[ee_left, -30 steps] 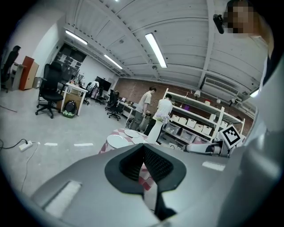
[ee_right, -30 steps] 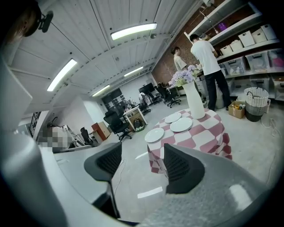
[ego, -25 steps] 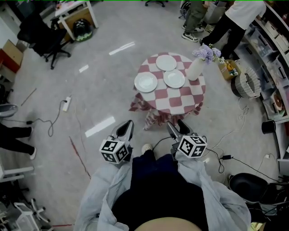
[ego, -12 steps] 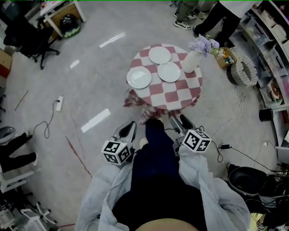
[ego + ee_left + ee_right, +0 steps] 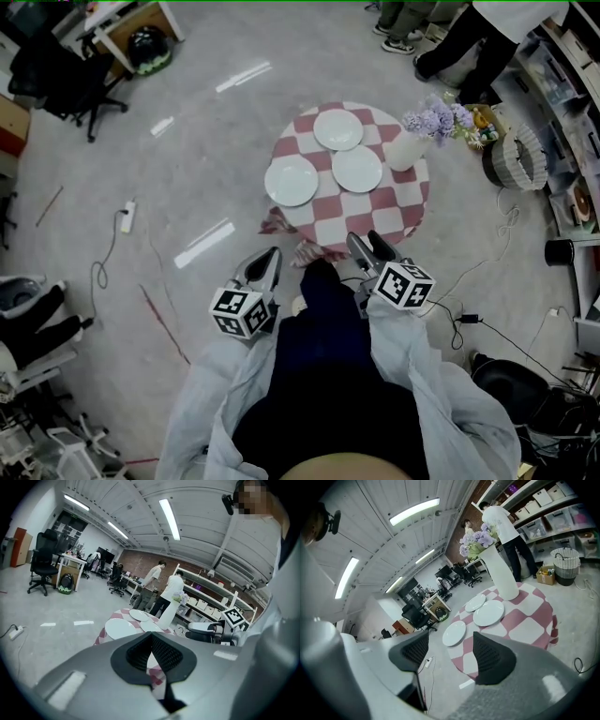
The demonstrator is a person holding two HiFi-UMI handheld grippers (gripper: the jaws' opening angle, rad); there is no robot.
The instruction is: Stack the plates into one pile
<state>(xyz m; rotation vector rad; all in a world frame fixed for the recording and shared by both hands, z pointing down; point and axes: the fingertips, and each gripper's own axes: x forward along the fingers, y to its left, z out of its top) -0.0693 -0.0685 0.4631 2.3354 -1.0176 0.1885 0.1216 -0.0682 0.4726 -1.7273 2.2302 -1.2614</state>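
Three white plates lie apart on a round table with a red-and-white checked cloth [image 5: 323,225]: a left plate [image 5: 292,181], a far plate [image 5: 338,129] and a right plate [image 5: 357,169]. They also show as the left plate [image 5: 454,633], right plate [image 5: 489,613] and far plate [image 5: 475,603]. A white vase [image 5: 406,152] with purple flowers stands at the table's right. My left gripper [image 5: 263,265] is short of the table's near edge, its pads [image 5: 161,653] close together on nothing. My right gripper [image 5: 367,246] hangs at that edge, open and empty [image 5: 447,656].
Two people stand beyond the table by shelves [image 5: 572,103] at the right. A wicker basket [image 5: 514,157] sits on the floor near them. A power strip [image 5: 128,217] and cable lie at the left, an office chair [image 5: 80,80] at the far left, and cables [image 5: 487,328] at the right.
Both grippers have come closer to the table's near edge as the person steps forward. The plates and vase lie as before. Neither gripper's jaws look changed.
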